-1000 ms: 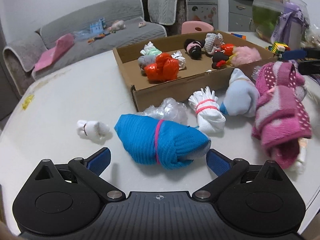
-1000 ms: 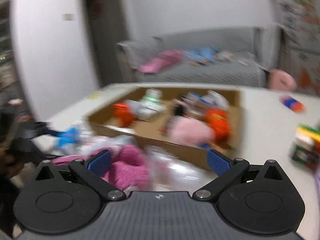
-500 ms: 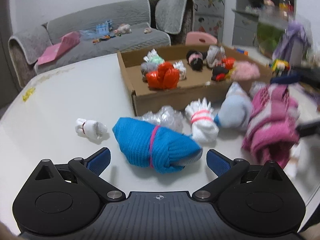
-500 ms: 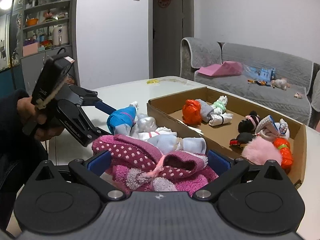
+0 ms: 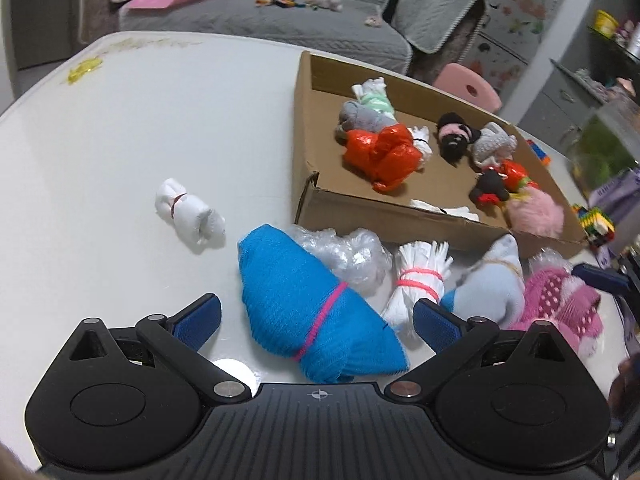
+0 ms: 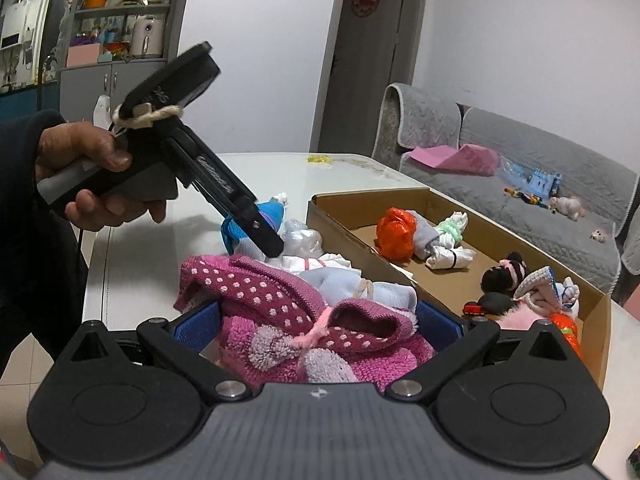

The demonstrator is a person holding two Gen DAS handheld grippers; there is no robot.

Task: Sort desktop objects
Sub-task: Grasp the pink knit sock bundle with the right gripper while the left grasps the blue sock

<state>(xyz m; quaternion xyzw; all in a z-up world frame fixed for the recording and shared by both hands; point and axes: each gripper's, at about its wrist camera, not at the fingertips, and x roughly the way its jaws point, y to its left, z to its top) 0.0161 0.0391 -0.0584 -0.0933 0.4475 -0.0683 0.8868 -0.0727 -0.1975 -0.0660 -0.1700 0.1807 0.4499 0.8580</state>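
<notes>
My left gripper [image 5: 316,316] is open, its fingers on either side of a blue knitted bundle [image 5: 312,308] tied with a pink band, lying on the white table [image 5: 160,128]. My right gripper [image 6: 316,326] is open around a pink dotted knitted bundle [image 6: 296,320], which also shows in the left wrist view [image 5: 560,304]. A pale blue sock bundle [image 5: 488,288], a white bundle with a pink band [image 5: 416,280], a clear plastic wad [image 5: 344,252] and a small white roll [image 5: 188,212] lie nearby. A cardboard box [image 5: 380,216] holds several sorted bundles and toys.
The left gripper and the hand holding it [image 6: 160,172] hang over the table in the right wrist view. A grey sofa [image 6: 520,184] stands behind the table. Coloured toy blocks [image 5: 596,224] lie to the right of the box. A yellow scrap [image 5: 84,68] lies at the far table edge.
My left gripper has tilted down and closed in over the blue bundle. My right gripper has moved in further around the pink bundle. Both stay open.
</notes>
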